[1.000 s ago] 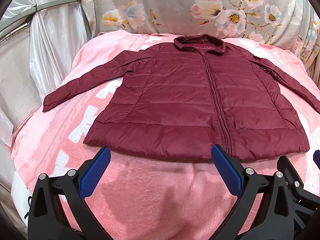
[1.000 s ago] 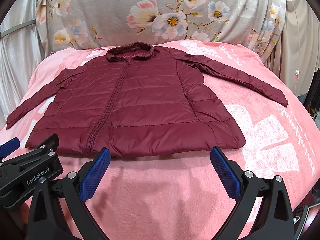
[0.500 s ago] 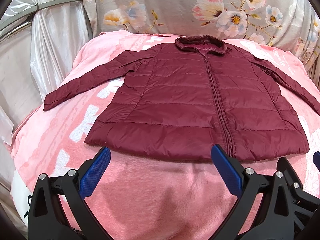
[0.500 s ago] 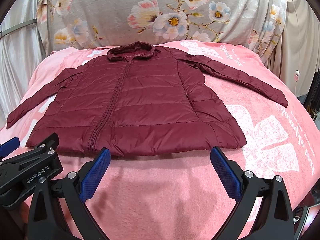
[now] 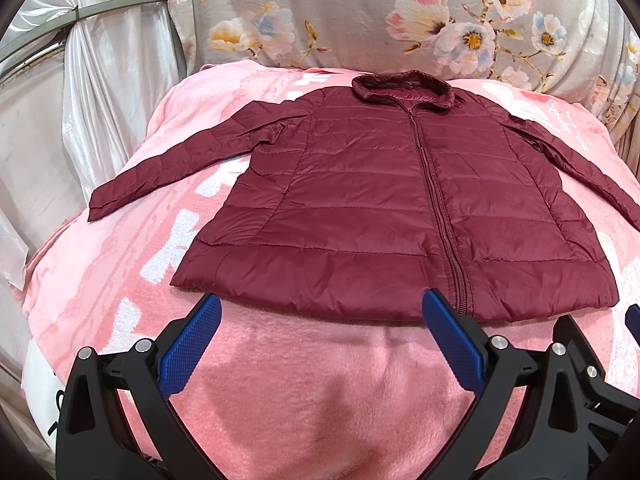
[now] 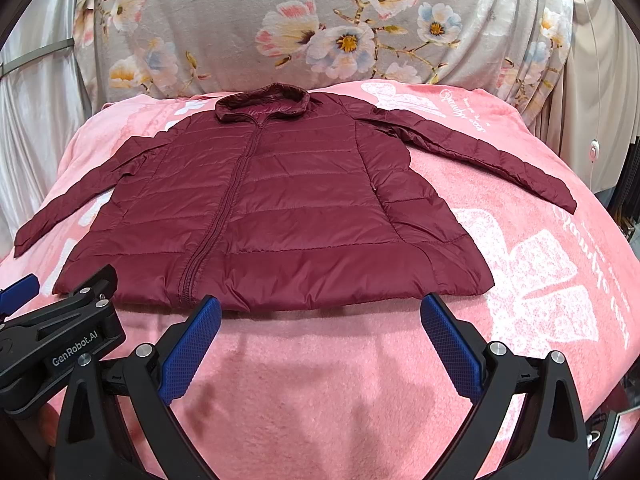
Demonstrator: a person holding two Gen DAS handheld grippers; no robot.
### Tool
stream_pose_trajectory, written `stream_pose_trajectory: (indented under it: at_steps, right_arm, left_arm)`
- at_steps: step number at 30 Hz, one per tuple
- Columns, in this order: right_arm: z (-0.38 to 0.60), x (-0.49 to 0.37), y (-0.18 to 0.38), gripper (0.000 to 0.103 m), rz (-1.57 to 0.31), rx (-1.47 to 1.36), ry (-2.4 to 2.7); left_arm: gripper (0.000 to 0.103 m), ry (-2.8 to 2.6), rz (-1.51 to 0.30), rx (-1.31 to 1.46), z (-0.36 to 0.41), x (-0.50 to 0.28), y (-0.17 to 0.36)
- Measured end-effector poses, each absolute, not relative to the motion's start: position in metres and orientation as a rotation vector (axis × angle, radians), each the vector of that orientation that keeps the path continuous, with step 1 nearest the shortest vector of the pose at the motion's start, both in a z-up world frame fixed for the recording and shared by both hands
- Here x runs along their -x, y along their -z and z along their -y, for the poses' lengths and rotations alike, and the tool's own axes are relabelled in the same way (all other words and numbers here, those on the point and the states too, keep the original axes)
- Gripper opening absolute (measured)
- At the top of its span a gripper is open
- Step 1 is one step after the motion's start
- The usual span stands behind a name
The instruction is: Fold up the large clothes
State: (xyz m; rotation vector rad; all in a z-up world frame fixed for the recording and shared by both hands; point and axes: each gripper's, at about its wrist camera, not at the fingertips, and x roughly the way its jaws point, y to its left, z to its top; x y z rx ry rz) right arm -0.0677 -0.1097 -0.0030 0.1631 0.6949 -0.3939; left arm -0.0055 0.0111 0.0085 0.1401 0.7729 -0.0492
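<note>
A maroon quilted jacket point(image 5: 384, 200) point(image 6: 280, 208) lies flat and zipped, front up, on a pink blanket point(image 5: 320, 392) point(image 6: 320, 380). Both sleeves are spread out sideways and the collar points away from me. My left gripper point(image 5: 320, 320) hovers open just short of the hem, left of the zip's lower end. My right gripper point(image 6: 320, 320) is open too, near the hem's right half, with nothing between its blue pads point(image 6: 450, 346). The left gripper's black body point(image 6: 60, 336) shows at the lower left of the right wrist view.
A grey floral fabric point(image 5: 360, 20) point(image 6: 320, 32) rises behind the blanket. Pale curtains point(image 5: 100, 100) hang on the left. On the right the blanket point(image 6: 600, 280) drops off near a white cable with a switch point(image 6: 595, 151).
Both views have crept a touch forward toward the hem. The jacket lies as before and both grippers stay open.
</note>
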Motion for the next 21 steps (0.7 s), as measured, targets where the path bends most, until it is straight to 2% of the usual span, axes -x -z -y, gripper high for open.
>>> stream_pose_trajectory:
  at_steps: [21]
  right_arm:
    - [0.1097,0.0673,0.0042,0.098,-0.695,-0.163,0.393]
  left_arm:
    - [0.098,0.048,-0.771,-0.139,-0.0128,0.0053,-0.0091]
